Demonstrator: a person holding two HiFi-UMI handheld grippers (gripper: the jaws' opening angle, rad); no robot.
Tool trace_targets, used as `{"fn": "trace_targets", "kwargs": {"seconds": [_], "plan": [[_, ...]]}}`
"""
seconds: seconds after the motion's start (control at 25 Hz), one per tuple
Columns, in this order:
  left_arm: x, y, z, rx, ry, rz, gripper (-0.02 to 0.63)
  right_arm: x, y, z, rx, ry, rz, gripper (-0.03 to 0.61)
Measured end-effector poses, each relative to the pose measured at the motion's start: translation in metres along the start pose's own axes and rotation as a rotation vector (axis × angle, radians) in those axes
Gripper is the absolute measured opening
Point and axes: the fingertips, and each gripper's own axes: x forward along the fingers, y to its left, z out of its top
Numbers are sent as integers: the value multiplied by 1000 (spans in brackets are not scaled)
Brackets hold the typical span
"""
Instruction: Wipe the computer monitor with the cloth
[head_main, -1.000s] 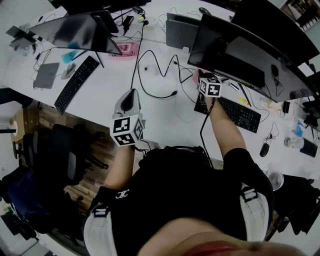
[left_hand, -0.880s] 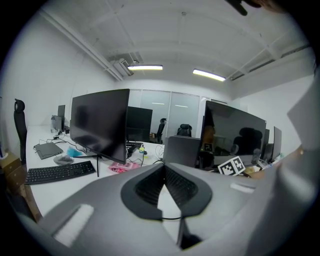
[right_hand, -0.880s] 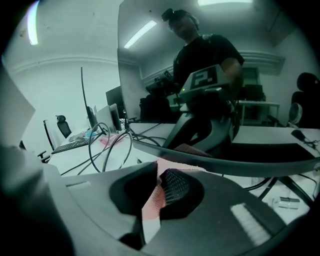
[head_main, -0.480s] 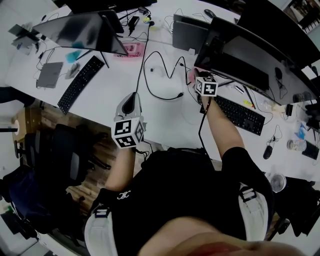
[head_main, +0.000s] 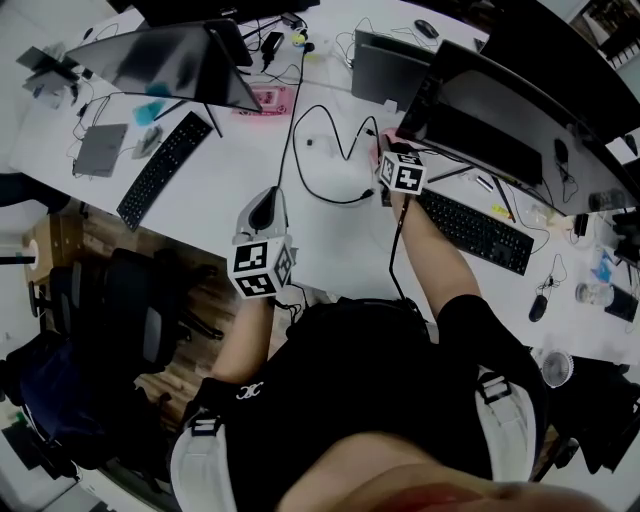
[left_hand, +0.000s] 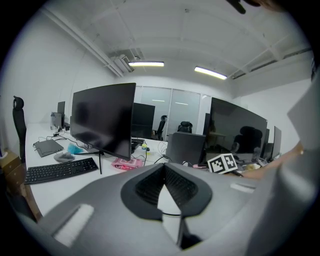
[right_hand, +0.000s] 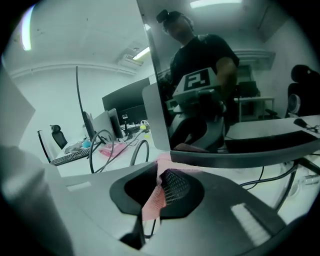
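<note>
Black keyboard (head_main: 165, 170), looped cable (head_main: 296, 135), office chair (head_main: 140, 310)

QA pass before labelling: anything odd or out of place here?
A loose black cable snakes across the white desk, plug end lying free. No spill or damage visible. The right gripper is shut on the pink cloth at the black monitor's lower edge.

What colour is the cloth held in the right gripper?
Pink. The cloth shows best in the right gripper view, pinched between the jaws.
</note>
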Motion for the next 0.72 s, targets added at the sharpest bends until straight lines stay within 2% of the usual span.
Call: {"fn": "trace_targets", "kwargs": {"seconds": [0.24, 0.48, 0.72], "plan": [[5, 5, -2, -6, 6, -2, 51, -4, 8, 6, 7, -29, 12, 12], [12, -4, 3, 2, -3, -27, 51, -13, 10, 29, 11, -90, -1, 12], [17, -17, 13, 8, -22, -49, 51, -28, 16, 54, -27, -152, -20, 11]]}}
